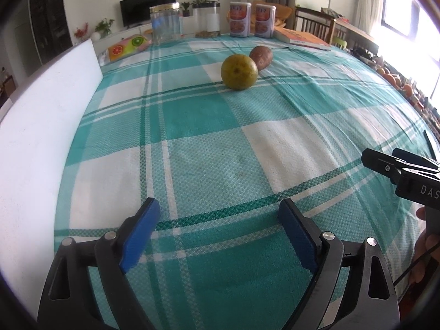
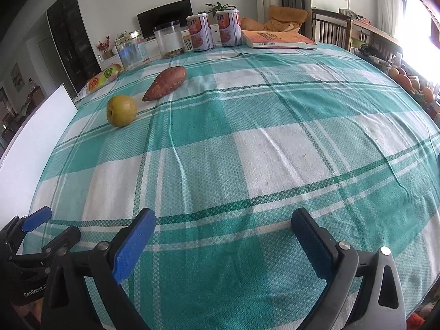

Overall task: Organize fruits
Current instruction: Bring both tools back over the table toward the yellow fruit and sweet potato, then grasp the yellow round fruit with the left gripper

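The round yellow-green citrus fruit (image 1: 239, 72) is seen far ahead of the left gripper (image 1: 220, 236), a little right of its axis; the reddish-brown tapered sweet potato (image 2: 165, 82) lies just behind it, its long axis slanted from near-left to far-right; both sit ahead-left of the right gripper (image 2: 224, 243), so the left one is judged nearer; both claws are held apart and empty, above the teal-and-white checked tablecloth (image 2: 247, 151); jars and a book stand at the far edge.

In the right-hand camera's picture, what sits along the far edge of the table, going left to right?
Fruit-print packet → gold-lidded clear jar → clear canister → two printed cans → orange book.
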`<action>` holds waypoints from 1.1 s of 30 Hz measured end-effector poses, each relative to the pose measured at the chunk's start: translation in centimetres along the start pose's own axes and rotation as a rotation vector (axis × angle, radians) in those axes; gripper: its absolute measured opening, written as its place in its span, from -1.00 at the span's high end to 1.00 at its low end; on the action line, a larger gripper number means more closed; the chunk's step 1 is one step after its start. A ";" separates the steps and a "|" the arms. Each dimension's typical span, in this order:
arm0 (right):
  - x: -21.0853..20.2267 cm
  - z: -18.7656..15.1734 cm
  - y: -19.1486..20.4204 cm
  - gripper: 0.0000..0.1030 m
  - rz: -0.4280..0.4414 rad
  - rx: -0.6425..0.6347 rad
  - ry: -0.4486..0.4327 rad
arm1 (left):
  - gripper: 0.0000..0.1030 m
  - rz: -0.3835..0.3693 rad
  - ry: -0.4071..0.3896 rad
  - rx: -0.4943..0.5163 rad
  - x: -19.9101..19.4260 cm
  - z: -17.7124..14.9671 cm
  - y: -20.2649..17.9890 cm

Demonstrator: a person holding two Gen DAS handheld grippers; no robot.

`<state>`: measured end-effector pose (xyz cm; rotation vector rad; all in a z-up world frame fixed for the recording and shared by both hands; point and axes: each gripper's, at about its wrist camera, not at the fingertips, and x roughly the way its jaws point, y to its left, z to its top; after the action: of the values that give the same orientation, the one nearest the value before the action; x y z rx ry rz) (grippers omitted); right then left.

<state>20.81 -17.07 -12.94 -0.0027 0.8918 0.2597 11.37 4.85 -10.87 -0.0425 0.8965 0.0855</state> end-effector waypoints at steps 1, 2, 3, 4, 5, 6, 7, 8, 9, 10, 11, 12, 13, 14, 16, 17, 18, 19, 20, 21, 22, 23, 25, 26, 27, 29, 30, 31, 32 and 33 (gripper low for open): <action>0.0 0.0 0.0 -0.93 0.002 0.000 0.000 | -0.76 0.000 0.000 0.000 0.0 0.0 0.0; 0.0 0.0 0.0 -0.93 0.003 0.001 0.001 | -0.76 0.000 0.000 0.000 0.0 0.0 0.0; 0.0 0.0 0.0 -0.94 0.005 0.001 0.001 | -0.76 0.000 0.000 0.000 0.0 0.0 0.0; 0.0 0.0 0.0 -0.94 0.005 0.001 0.001 | -0.76 0.000 0.000 0.000 0.0 0.0 0.0; 0.0 0.0 0.0 -0.94 0.006 0.001 0.002 | -0.76 0.000 0.000 0.000 0.0 0.0 0.0; 0.0 0.0 0.0 -0.95 0.007 0.001 0.002 | -0.76 0.000 0.000 0.000 0.0 0.0 0.0; 0.0 0.0 0.0 -0.95 0.008 0.001 0.002 | -0.77 0.000 0.000 0.000 0.0 0.0 0.0; 0.0 0.0 0.0 -0.95 0.009 0.002 0.003 | -0.77 0.000 0.001 -0.001 0.0 0.0 0.0; 0.0 0.0 0.0 -0.95 0.008 0.002 0.002 | -0.77 0.000 0.001 -0.001 0.0 0.0 0.0; 0.0 0.1 -0.1 -0.95 0.009 0.002 0.002 | -0.77 -0.002 0.007 -0.001 0.1 0.1 0.0; 0.0 0.1 0.0 -0.96 0.010 0.002 0.002 | -0.77 -0.005 0.017 -0.003 0.2 0.3 0.0; 0.0 0.1 0.0 -0.96 0.010 0.003 0.002 | -0.77 -0.011 0.033 -0.010 0.4 0.7 0.1; 0.1 0.1 0.0 -0.96 0.010 0.003 0.002 | -0.77 -0.024 0.049 -0.027 0.6 1.2 0.2; 0.1 0.1 0.0 -0.96 0.010 0.003 0.002 | -0.77 -0.046 0.060 -0.054 0.7 1.7 0.4; 0.1 0.0 0.0 -0.96 0.010 0.003 0.003 | -0.77 -0.086 0.058 -0.121 0.9 3.0 0.9; 0.1 0.1 0.0 -0.97 0.010 0.002 0.003 | -0.77 -0.096 0.045 -0.151 1.0 3.8 1.1; 0.1 0.1 0.0 -0.97 0.011 0.002 0.004 | -0.77 -0.104 0.031 -0.172 1.0 4.5 1.0; 0.1 0.1 0.0 -0.97 0.011 0.002 0.004 | -0.77 -0.112 0.018 -0.183 1.2 5.5 0.8; 0.1 0.1 0.0 -0.98 0.012 0.003 0.004 | -0.77 -0.118 0.007 -0.181 1.6 6.4 0.5; 0.1 0.1 0.0 -0.98 0.011 0.003 0.003 | -0.77 -0.117 0.005 -0.166 2.2 7.5 0.1; 0.0 0.1 0.0 -0.98 0.011 0.003 0.004 | -0.77 -0.111 0.009 -0.142 2.9 8.6 -0.5; 0.1 0.1 0.0 -0.98 0.013 0.003 0.004 | -0.77 -0.101 0.011 -0.118 3.6 9.6 -1.1; 0.1 0.1 0.1 -0.98 0.015 0.003 0.004 | -0.77 -0.073 0.001 -0.085 5.0 11.4 -1.7; 0.1 0.1 0.1 -0.99 0.017 0.004 0.004 | -0.77 -0.060 -0.003 -0.079 5.7 12.2 -1.9; 0.1 0.1 0.1 -0.99 0.018 0.004 0.004 | -0.77 -0.055 0.003 -0.075 6.4 13.0 -2.0; 0.1 0.1 0.1 -0.99 0.019 0.005 0.004 | -0.77 -0.043 0.027 -0.075 8.1 14.3 -2.0; 0.1 0.1 0.1 -0.99 0.019 0.005 0.004 | -0.77 -0.038 0.039 -0.080 8.9 14.8 -1.9; 0.1 0.1 0.0 -0.99 0.020 0.005 0.004 | -0.77 -0.038 0.049 -0.088 9.5 15.3 -1.8; 0.1 0.1 0.0 -0.99 0.020 0.005 0.004 | -0.76 -0.043 0.056 -0.099 10.0 15.7 -1.5; 0.1 0.1 0.0 -0.99 0.020 0.006 0.004 | -0.72 -0.054 0.060 -0.113 10.4 15.9 -1.2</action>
<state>20.95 -17.03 -12.96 0.0110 0.8965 0.2762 30.29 5.43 -9.07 -0.1752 0.9491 0.0849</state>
